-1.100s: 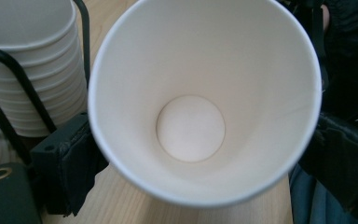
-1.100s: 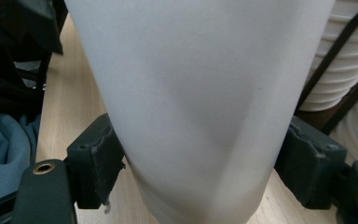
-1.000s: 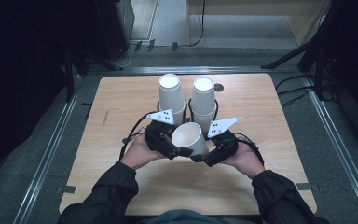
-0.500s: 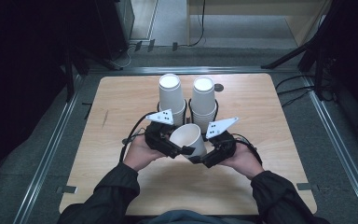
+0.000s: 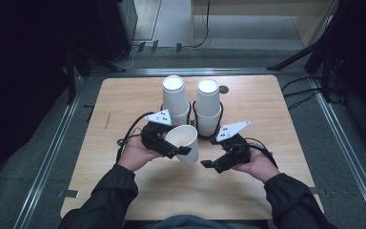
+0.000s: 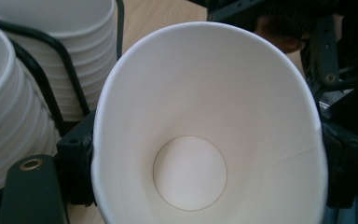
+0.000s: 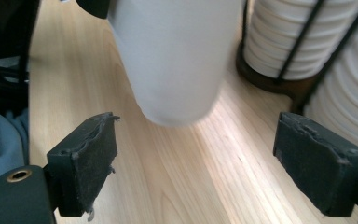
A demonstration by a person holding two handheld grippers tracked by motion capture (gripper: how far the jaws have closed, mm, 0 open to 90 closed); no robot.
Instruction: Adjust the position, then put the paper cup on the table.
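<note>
My left gripper is shut on a single white paper cup, held tilted above the table with its mouth toward the hand. In the left gripper view the cup's open inside faces the camera, squeezed between the two jaws. My right gripper stands open just right of the cup, a short gap away. The right gripper view shows the cup's base ahead of the wide-open pads, apart from them.
Two stacks of white cups stand in black wire holders at the middle of the wooden table. The right stack is close beside the right gripper. Metal rails and cables run round the table.
The right gripper has let go of the cup and drawn back to the right, jaws open. The left gripper keeps the cup and has tilted it slightly.
</note>
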